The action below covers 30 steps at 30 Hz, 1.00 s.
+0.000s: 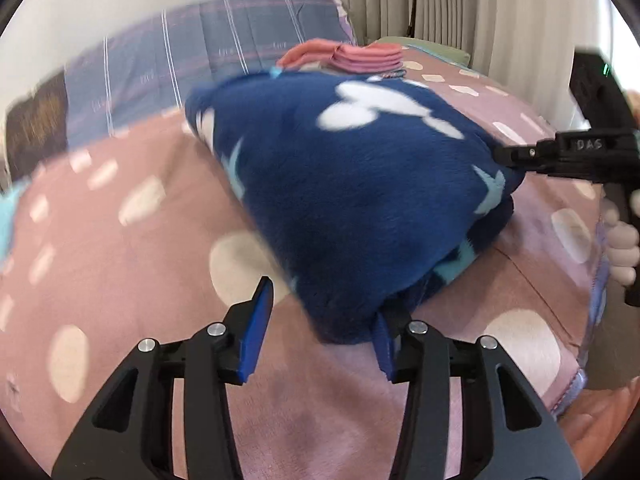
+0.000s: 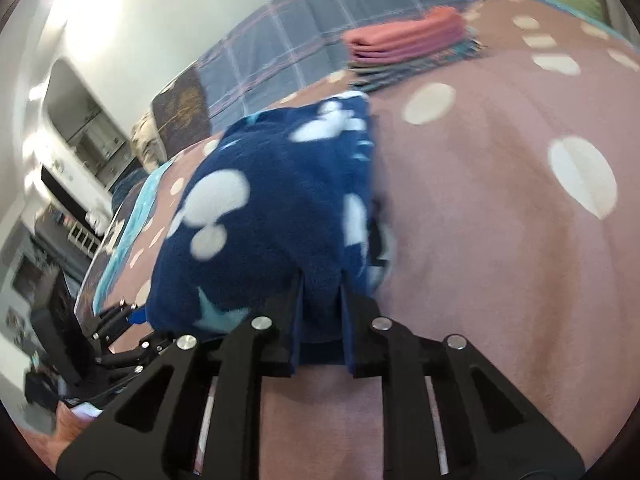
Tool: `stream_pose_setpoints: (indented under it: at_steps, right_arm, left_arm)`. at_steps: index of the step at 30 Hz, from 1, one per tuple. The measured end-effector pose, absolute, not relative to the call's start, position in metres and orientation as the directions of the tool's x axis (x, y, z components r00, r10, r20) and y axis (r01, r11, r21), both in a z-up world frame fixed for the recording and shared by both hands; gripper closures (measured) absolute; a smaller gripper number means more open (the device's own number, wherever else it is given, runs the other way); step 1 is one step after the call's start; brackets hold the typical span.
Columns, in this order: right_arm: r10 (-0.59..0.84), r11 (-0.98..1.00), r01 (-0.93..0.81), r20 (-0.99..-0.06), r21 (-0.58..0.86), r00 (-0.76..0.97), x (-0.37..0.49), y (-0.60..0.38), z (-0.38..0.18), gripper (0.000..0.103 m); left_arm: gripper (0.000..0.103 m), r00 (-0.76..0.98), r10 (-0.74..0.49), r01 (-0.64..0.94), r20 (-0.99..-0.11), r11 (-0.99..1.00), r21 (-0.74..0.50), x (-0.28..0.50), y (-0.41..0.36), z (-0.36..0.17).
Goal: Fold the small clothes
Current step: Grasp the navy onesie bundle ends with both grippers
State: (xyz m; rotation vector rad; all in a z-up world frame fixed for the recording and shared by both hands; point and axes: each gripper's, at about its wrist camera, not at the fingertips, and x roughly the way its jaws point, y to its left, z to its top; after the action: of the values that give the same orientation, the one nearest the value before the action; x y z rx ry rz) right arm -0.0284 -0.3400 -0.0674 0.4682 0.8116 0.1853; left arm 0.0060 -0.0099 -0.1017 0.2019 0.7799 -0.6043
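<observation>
Left wrist view shows the left gripper [image 1: 320,316] with its jaws apart, one pad touching the near corner of the folded blue fleece garment [image 1: 352,200], which lies on the pink dotted blanket [image 1: 120,280]. Right wrist view shows the right gripper [image 2: 320,292] closed tightly on the garment's edge, with the stack of folded clothes [image 2: 404,44] behind.

The fluffy fleece garment [image 1: 360,184] is deep navy, scattered with white blobs and pale turquoise stars. Beneath it, the soft bedspread [image 1: 140,264] is dusty pink with cream polka dots. Beyond the garment, the stack of folded cloths [image 2: 408,36] runs coral to rose, with what looks like teal stripes lowest. Behind that, the checked pillow [image 1: 240,36] is slate blue with pale lines.
</observation>
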Motion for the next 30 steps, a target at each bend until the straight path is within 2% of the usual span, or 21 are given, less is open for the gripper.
stream_pose_setpoints:
  at_steps: [2, 4, 7, 10, 13, 15, 18, 20, 21, 22, 23, 24, 26, 30]
  right_arm:
    - [0.379, 0.842, 0.047, -0.651, 0.537, 0.657, -0.025, -0.358, -0.083, 0.089]
    - [0.415, 0.816, 0.045, -0.637, 0.577, 0.650, -0.025, -0.362, -0.090, 0.087]
    - [0.361, 0.865, 0.023, -0.652, 0.502, 0.667, -0.029, -0.351, -0.079, 0.077]
    - [0.349, 0.872, 0.012, -0.639, 0.490, 0.685, -0.034, -0.350, -0.067, 0.076]
    - [0.355, 0.868, -0.008, -0.608, 0.497, 0.711, -0.043, -0.350, -0.053, 0.076]
    - [0.387, 0.860, -0.059, -0.573, 0.507, 0.722, -0.047, -0.343, -0.043, 0.076]
    - [0.450, 0.847, -0.150, -0.537, 0.511, 0.713, -0.045, -0.326, -0.036, 0.076]
    - [0.409, 0.882, -0.135, -0.590, 0.452, 0.696, -0.035, -0.313, -0.042, 0.067]
    - [0.362, 0.905, -0.091, -0.641, 0.415, 0.676, -0.028, -0.309, -0.050, 0.067]
    - [0.345, 0.912, -0.067, -0.671, 0.404, 0.656, -0.024, -0.307, -0.059, 0.071]
    - [0.343, 0.911, -0.046, -0.691, 0.409, 0.636, -0.019, -0.308, -0.070, 0.073]
    - [0.353, 0.901, -0.034, -0.684, 0.433, 0.638, -0.018, -0.311, -0.079, 0.074]
    - [0.363, 0.891, -0.034, -0.664, 0.454, 0.654, -0.021, -0.315, -0.082, 0.075]
    - [0.381, 0.881, -0.042, -0.656, 0.470, 0.652, -0.024, -0.316, -0.077, 0.074]
  left_arm:
    - [0.055, 0.524, -0.463, 0.571, -0.715, 0.813, -0.109, 0.009, -0.001, -0.105]
    - [0.055, 0.536, -0.450, 0.570, -0.714, 0.817, -0.086, 0.007, -0.001, -0.103]
    - [0.057, 0.531, -0.469, 0.590, -0.706, 0.803, -0.089, 0.002, -0.003, -0.098]
    - [0.058, 0.505, -0.518, 0.619, -0.690, 0.775, -0.127, -0.007, 0.008, -0.086]
    - [0.062, 0.482, -0.622, 0.649, -0.617, 0.727, -0.224, -0.015, 0.024, -0.059]
    - [0.062, 0.496, -0.661, 0.665, -0.562, 0.706, -0.244, -0.015, 0.025, -0.041]
    - [0.062, 0.540, -0.669, 0.681, -0.510, 0.704, -0.202, 0.000, 0.011, -0.022]
    - [0.062, 0.513, -0.679, 0.695, -0.526, 0.688, -0.211, 0.012, -0.005, -0.030]
    - [0.062, 0.485, -0.671, 0.697, -0.561, 0.684, -0.215, 0.022, -0.016, -0.041]
    - [0.062, 0.464, -0.620, 0.685, -0.632, 0.704, -0.187, 0.034, -0.032, -0.063]
    - [0.062, 0.489, -0.593, 0.687, -0.639, 0.714, -0.137, 0.036, -0.040, -0.076]
    - [0.062, 0.544, -0.581, 0.695, -0.605, 0.716, -0.063, 0.027, -0.044, -0.081]
    - [0.061, 0.574, -0.541, 0.684, -0.615, 0.729, -0.003, 0.019, -0.049, -0.078]
    - [0.061, 0.574, -0.524, 0.681, -0.630, 0.732, 0.013, 0.019, -0.051, -0.074]
